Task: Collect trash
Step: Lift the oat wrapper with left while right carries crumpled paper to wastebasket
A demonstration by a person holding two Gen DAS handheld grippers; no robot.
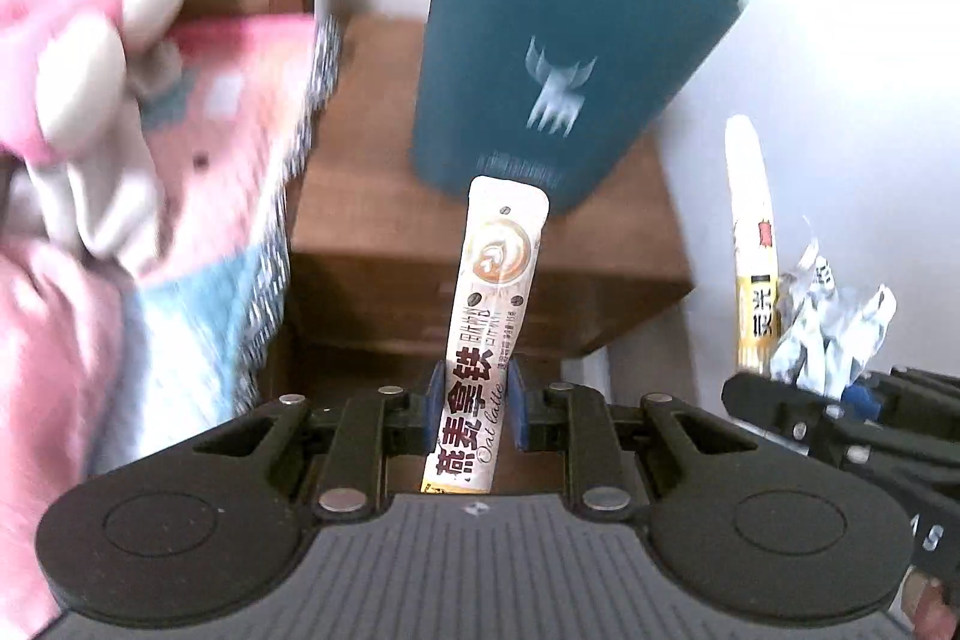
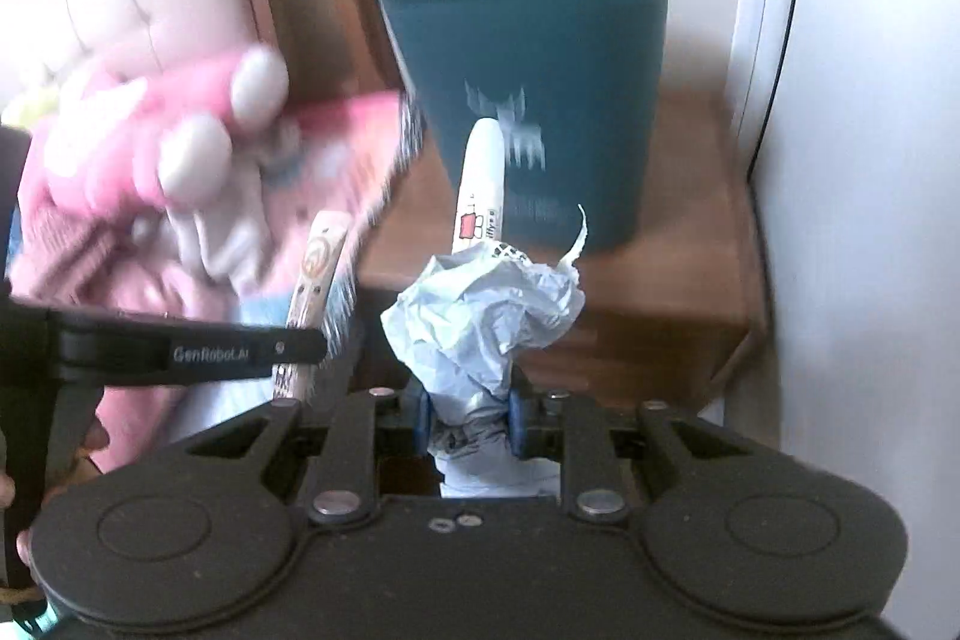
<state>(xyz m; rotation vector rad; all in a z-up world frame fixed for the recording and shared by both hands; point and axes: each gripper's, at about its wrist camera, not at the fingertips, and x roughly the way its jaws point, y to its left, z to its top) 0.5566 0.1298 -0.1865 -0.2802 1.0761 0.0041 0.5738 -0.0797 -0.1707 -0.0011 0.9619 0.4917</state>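
Teal bin [image 1: 540, 58] stands far on the wooden cabinet [image 1: 372, 196]. Left gripper [image 1: 474, 400] pinches a coffee sachet [image 1: 486, 316]; right gripper [image 2: 471, 415] clamps crumpled paper [image 2: 480, 316]. Lift both above the rim before releasing.

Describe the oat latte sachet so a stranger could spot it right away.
Find the teal bin on the wooden nightstand. In front of it, the left gripper pinches a slim sachet, upright. Unlike the crumpled paper nearby, it is flat, with a latte-art swirl.
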